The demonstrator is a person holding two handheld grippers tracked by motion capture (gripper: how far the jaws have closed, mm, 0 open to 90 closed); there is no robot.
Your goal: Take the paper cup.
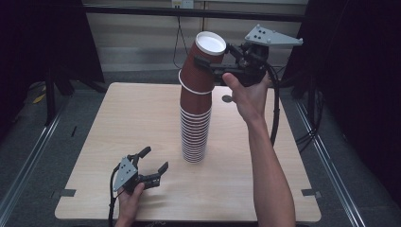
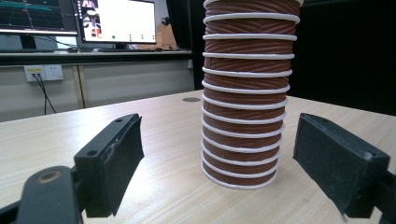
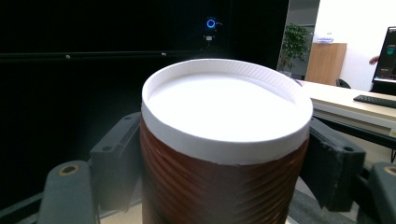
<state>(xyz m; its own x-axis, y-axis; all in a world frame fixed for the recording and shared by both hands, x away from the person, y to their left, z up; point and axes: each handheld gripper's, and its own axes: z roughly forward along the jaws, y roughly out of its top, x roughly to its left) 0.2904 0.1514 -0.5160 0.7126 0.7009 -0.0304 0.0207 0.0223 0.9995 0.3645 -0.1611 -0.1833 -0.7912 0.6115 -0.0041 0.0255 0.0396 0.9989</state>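
Note:
A tall stack of upturned brown ribbed paper cups (image 1: 195, 127) with white rims stands at the middle of the wooden table (image 1: 118, 123). My right gripper (image 1: 215, 56) is shut on the topmost cup (image 1: 203, 61), which tilts to the right over the top of the stack; whether it still touches the stack I cannot tell. The right gripper view has this cup (image 3: 224, 107), white base up, between the two pads of the right gripper (image 3: 224, 158). My left gripper (image 1: 156, 158) rests low at the table's front left, open. The left gripper (image 2: 224, 149) faces the stack's foot (image 2: 245, 93), some way from it.
A small dark round disc (image 1: 227, 99) lies on the table behind the stack. Monitors (image 2: 116, 21) and a wall socket (image 2: 44, 72) stand beyond the far edge. Black curtains flank the table, and metal rails (image 1: 28, 156) run along the floor on both sides.

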